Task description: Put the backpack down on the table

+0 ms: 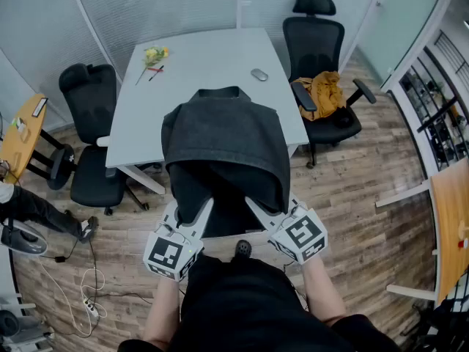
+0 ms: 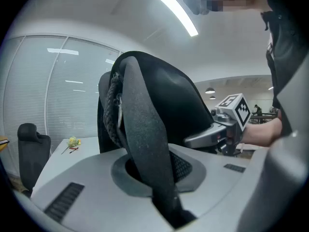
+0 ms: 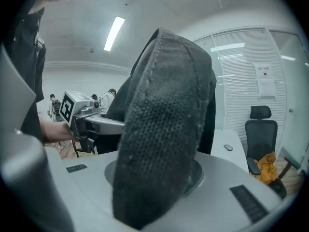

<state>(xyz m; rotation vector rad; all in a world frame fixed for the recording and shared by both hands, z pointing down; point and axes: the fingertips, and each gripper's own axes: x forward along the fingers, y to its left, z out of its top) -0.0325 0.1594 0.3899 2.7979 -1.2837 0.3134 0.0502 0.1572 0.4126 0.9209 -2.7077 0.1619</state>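
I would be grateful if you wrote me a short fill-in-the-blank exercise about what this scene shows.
The left gripper and the right gripper are each shut on a shoulder ___ of the dark grey fabric backpack.
The yellow flower lies near the far ___ corner of the white rectangular table.
The crumpled mustard-yellow cloth sits on a black office ___.
Missing words: strap; left; chair.
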